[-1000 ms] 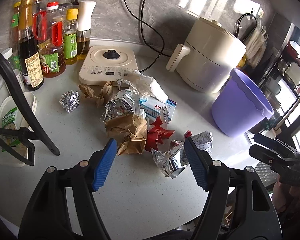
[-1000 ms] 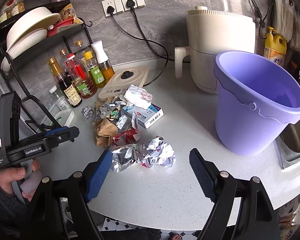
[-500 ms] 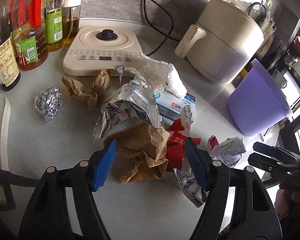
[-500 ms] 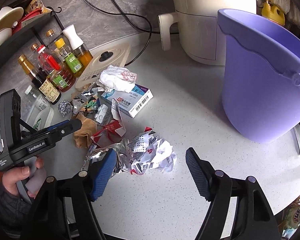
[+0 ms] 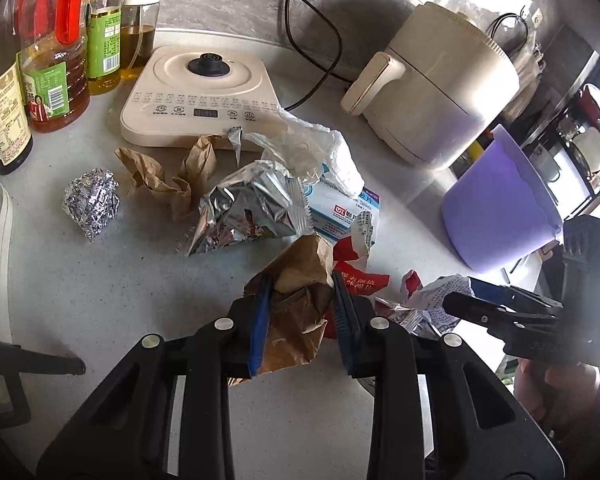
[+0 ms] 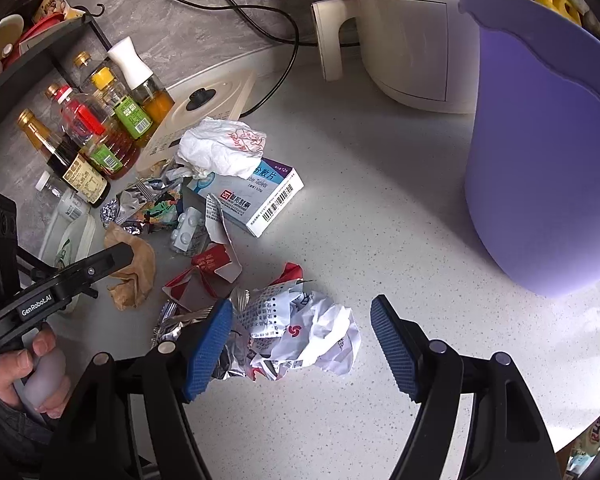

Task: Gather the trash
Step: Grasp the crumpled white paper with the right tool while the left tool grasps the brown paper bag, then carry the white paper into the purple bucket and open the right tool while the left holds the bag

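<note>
Trash lies heaped mid-counter [image 5: 80, 300]: our left gripper [image 5: 300, 300] has just closed, pinching the crumpled brown paper bag [image 5: 296, 280], while our right gripper [image 6: 300, 336] straddles the crumpled white wrapper [image 6: 312, 332], jaws apart, so next we squeeze, then carry both to the purple bucket [image 6: 540, 160].

- We count two crumpled brown paper pieces [image 5: 296, 304] [image 5: 168, 180] on the counter.
- We see one small foil ball [image 5: 92, 200].
- We count two silvery foil wrappers [image 5: 252, 208] [image 6: 180, 324].
- We find one tablet box [image 6: 260, 196] and one blister pack [image 6: 186, 228].
- We see one white plastic bag [image 6: 224, 146] and one crumpled printed paper [image 6: 308, 328].
- We count one torn red packet [image 6: 204, 272].
- We see one purple bucket [image 6: 540, 160].
- We count two cream appliances: a flat cooker [image 5: 200, 92] and an air fryer [image 5: 440, 88].
- We count at least six bottles [image 6: 96, 128], some overlapping.
</note>
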`<state>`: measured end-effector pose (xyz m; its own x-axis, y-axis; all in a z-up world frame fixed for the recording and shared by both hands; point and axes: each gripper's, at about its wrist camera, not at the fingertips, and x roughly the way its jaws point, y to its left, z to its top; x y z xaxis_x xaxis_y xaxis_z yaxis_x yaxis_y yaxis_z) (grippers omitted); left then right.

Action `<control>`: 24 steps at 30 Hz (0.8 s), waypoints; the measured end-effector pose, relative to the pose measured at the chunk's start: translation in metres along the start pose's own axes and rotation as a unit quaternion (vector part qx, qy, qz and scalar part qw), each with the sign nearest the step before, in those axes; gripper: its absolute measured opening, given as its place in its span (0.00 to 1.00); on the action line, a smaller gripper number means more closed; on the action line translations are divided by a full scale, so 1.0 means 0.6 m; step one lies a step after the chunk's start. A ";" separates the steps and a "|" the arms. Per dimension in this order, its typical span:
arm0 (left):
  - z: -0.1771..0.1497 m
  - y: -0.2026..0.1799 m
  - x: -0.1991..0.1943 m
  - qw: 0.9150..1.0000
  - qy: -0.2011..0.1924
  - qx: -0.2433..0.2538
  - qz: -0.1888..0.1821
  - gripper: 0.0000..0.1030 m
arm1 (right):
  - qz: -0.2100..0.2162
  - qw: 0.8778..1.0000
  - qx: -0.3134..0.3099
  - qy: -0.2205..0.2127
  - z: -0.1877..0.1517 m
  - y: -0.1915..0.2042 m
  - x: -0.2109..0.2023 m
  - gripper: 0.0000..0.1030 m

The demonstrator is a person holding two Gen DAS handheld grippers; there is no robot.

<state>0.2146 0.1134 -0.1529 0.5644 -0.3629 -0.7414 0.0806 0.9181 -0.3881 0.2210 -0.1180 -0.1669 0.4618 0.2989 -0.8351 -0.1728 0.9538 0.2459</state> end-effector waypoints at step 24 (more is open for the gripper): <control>0.002 -0.110 -0.198 0.984 -0.131 -0.025 0.121 0.29 | 0.110 0.981 -0.092 -0.130 0.073 0.001 -0.157 0.33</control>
<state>0.1433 0.0960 -0.0384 0.7549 -0.0747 -0.6515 -0.1193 0.9613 -0.2485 0.2155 -0.1441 -0.0663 0.5977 0.5177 -0.6122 -0.4370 0.8505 0.2926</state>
